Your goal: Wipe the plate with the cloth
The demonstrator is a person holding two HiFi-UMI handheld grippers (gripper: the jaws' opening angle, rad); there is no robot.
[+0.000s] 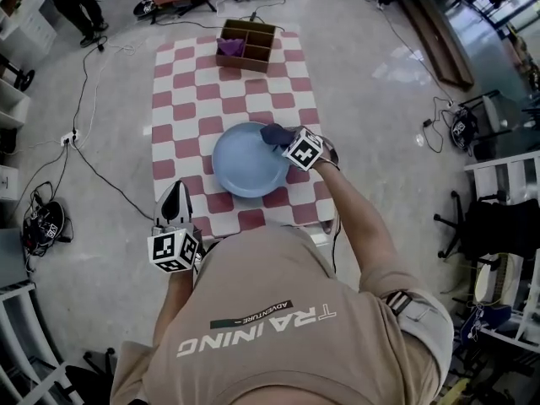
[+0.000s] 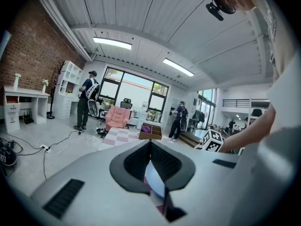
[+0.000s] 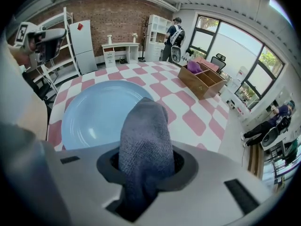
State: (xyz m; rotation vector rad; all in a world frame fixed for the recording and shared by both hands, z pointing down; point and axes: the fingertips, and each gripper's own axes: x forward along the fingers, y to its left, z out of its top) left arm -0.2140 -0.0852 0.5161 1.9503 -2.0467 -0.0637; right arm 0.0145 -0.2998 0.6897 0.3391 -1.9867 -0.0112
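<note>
Head view gives me the blue plate (image 1: 245,171) at the middle of the red-and-white checked table (image 1: 181,91). My right gripper (image 1: 285,142) is clamped on the dark grey cloth (image 1: 273,132), which hangs over the plate's far right rim; I cannot tell whether it touches. My left gripper (image 1: 175,197) is at the table's near left corner, jaws together on nothing, clear of the plate. A wooden box (image 1: 246,45) stands at the far edge.
</note>
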